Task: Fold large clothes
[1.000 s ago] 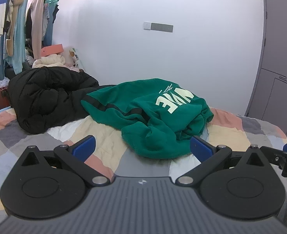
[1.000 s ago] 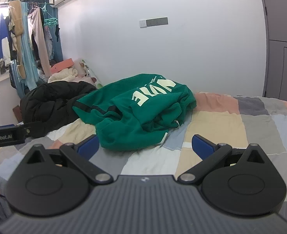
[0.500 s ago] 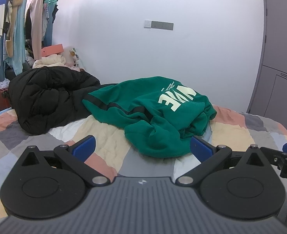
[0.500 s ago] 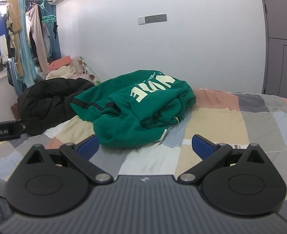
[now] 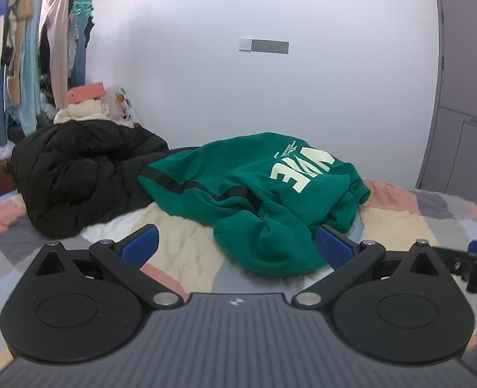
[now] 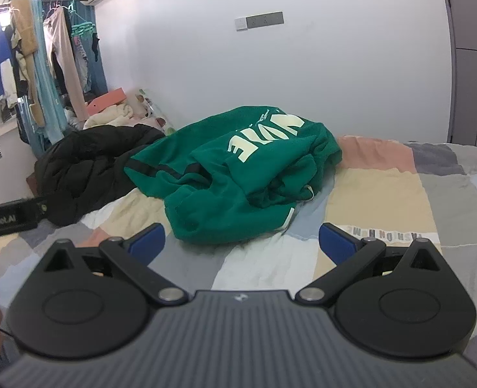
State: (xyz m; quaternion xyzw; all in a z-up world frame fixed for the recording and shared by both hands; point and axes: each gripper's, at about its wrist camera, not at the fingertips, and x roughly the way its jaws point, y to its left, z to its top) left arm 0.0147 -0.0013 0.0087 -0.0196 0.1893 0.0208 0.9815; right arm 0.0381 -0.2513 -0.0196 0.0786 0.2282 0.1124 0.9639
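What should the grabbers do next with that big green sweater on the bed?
Probably reach forward and pinch an edge of the green sweater. It lies crumpled on the patchwork bedspread, and both the left gripper and right gripper are open, holding nothing. It likely needs spreading flat before folding.

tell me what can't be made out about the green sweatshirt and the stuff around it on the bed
- Green sweatshirt: crumpled in both views, so its own folds hide the sleeves and hem.
- Its pale lettering: part sinks into a crease; the small print above is too tiny to read.
- Black puffer jacket: its right edge lies under the sweatshirt.
- Patchwork bedspread: the near part is blocked by the gripper bodies.
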